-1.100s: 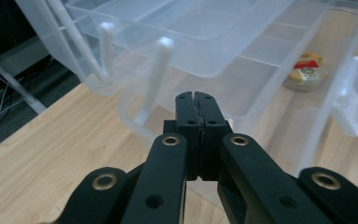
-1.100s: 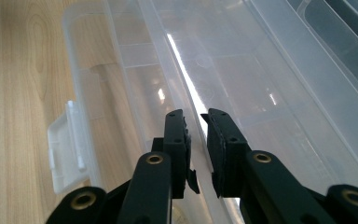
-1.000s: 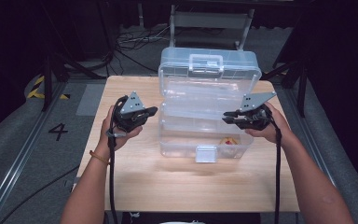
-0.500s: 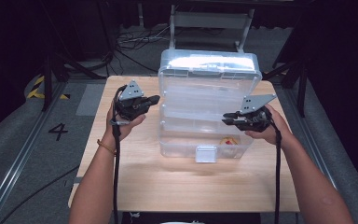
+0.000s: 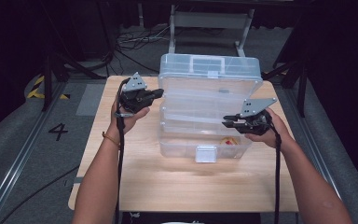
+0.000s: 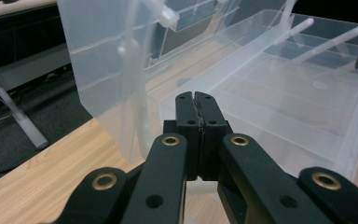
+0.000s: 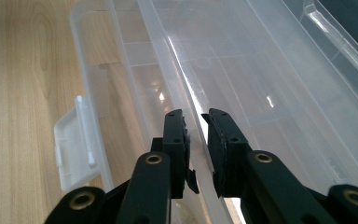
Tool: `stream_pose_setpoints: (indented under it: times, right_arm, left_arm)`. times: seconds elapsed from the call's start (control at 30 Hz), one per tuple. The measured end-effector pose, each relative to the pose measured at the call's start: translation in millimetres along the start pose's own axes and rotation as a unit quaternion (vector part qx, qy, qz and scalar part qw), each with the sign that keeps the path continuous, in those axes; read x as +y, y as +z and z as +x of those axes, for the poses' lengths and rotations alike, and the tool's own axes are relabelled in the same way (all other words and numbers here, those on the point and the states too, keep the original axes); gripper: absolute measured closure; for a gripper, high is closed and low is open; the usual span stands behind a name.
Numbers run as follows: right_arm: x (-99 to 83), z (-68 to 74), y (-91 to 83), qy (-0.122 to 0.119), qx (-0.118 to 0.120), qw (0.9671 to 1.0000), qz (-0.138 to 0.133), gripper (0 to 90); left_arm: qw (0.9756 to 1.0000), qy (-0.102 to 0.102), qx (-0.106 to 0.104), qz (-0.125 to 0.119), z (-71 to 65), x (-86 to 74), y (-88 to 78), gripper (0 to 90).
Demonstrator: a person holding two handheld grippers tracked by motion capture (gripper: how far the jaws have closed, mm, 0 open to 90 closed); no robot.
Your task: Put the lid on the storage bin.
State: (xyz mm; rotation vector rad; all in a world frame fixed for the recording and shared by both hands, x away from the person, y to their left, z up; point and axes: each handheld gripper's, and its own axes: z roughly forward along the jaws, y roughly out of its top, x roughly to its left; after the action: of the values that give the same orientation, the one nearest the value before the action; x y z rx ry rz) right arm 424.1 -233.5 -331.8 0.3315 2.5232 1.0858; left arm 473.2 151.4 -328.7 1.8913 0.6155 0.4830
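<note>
High view: clear plastic box [image 5: 205,112] standing open at centre frame on the desk [image 5: 135,172], lid raised toward the top, white latch [image 5: 205,153] at the front wall, small red-and-yellow item [image 5: 229,141] inside near the lower right corner. Left claw [image 5: 154,93] at the box's upper left, beside the lid edge; right claw [image 5: 228,123] over the box's right side.

Left gripper view: left claw [image 6: 196,100] closed tight, nothing held, the lid's wall [image 6: 107,70] just beside it at upper left.

Right gripper view: right claw [image 7: 196,122] slightly parted astride a thin tray edge [image 7: 186,100]; contact cannot be confirmed.

Risk, as judged: uneven pull tilting the trays or dragging the box. Bare desk at lower frame; right edge close.
</note>
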Motion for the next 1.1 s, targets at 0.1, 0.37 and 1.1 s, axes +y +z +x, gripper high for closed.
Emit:
stream_pose_setpoints:
  times: [0.1,0.37,1.1]
  right_arm:
    - [-1.1,2.2,0.6,-0.002,0.003,1.0,0.002,78.2]
    - [-2.2,8.5,1.7,-0.012,-0.012,0.9998,0.006,77.9]
    - [-24.1,10.3,-23.9,0.017,-0.022,0.9996,0.011,79.7]
  left_arm:
    - [1.0,-0.005,0.003,-0.005,1.7,0.0,0.5,90.0]
    - [0.9999,0.006,-0.001,-0.015,-0.8,4.0,-6.7,90.0]
    - [0.9988,0.046,0.0,0.016,-13.3,3.0,-11.0,89.9]
